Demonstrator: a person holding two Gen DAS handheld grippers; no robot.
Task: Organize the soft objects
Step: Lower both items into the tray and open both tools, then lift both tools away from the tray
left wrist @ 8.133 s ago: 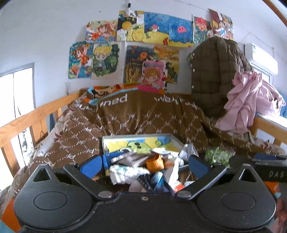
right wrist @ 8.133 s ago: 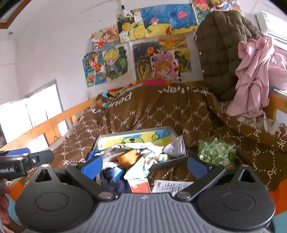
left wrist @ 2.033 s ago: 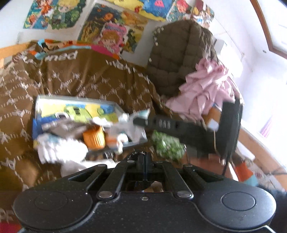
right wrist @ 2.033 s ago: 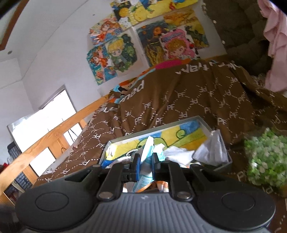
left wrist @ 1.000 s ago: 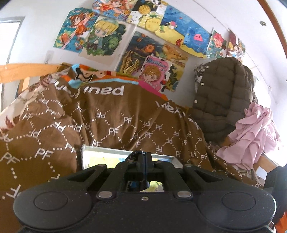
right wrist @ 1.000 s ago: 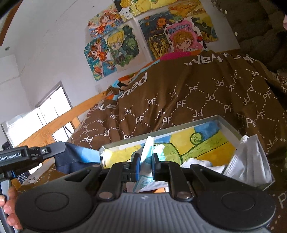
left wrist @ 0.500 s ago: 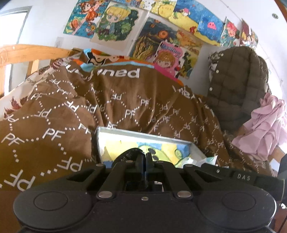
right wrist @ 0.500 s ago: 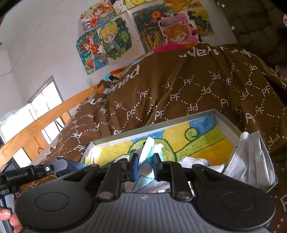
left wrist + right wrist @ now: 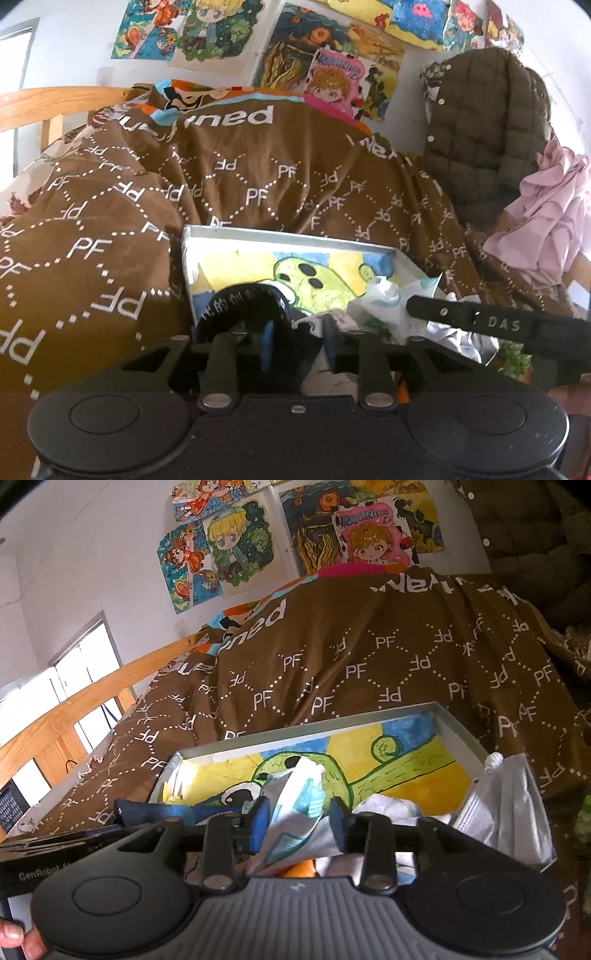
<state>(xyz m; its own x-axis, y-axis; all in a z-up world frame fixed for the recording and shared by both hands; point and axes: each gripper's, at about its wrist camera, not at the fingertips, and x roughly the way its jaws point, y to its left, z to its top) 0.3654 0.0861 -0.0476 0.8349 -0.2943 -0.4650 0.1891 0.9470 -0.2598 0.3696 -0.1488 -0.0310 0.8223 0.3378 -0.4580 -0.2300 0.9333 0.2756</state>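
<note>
1. Both grippers, clamped shut a second ago, are opening. Left wrist view: left gripper [image 9: 295, 341] is parting narrowly over the tray's [image 9: 291, 236] near left corner, nothing pinched; black cloth [image 9: 247, 304] is lying just beyond.
2. Right wrist view: right gripper [image 9: 298, 821] is releasing the white-and-blue packet [image 9: 295, 801] into the tray; withdrawing straight should avoid snagging it.

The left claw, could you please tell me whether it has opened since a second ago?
Yes. The left claw is opening over the tray.
</note>
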